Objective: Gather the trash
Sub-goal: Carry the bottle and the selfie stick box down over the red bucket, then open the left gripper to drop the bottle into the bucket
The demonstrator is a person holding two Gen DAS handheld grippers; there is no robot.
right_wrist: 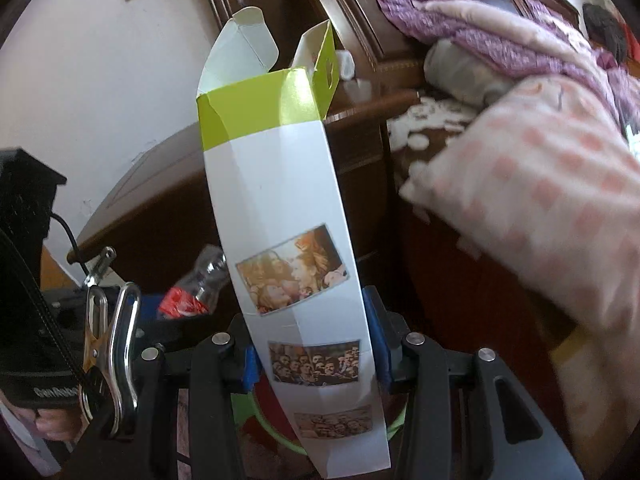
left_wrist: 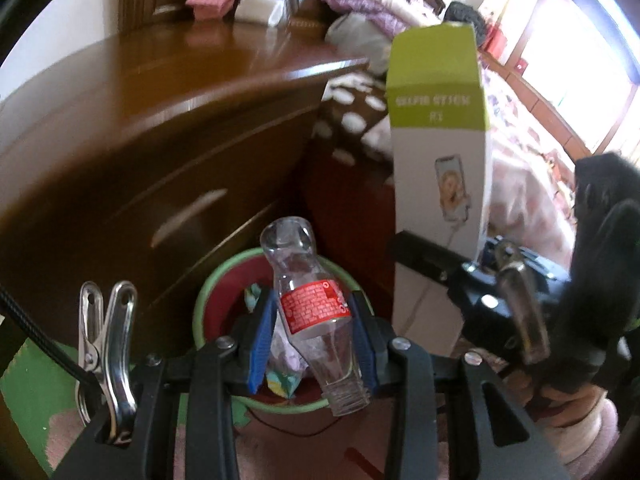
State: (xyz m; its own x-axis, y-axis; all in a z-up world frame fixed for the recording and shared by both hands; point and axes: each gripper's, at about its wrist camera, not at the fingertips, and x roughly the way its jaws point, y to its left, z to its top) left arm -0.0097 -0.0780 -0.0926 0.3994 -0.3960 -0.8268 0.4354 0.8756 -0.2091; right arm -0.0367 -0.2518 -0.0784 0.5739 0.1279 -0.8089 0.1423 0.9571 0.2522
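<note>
My left gripper (left_wrist: 314, 328) is shut on a clear plastic bottle (left_wrist: 310, 308) with a red label, neck pointing toward me, held right above a green-rimmed red bin (left_wrist: 208, 304) that holds crumpled wrappers. My right gripper (right_wrist: 316, 354) is shut on a tall white and lime-green carton (right_wrist: 280, 208) with photos on it and its top flaps open. The carton also shows at the right of the left wrist view (left_wrist: 440, 152). The bottle shows at the left of the right wrist view (right_wrist: 196, 288). The bin rim (right_wrist: 272, 428) shows below the carton.
A dark wooden nightstand (left_wrist: 140, 140) with drawers stands left of the bin, with a pink box (left_wrist: 210, 0) and a white box (left_wrist: 260, 8) on top. A bed with pink bedding (right_wrist: 540, 184) lies to the right. A thin black cable (left_wrist: 296, 432) lies by the bin.
</note>
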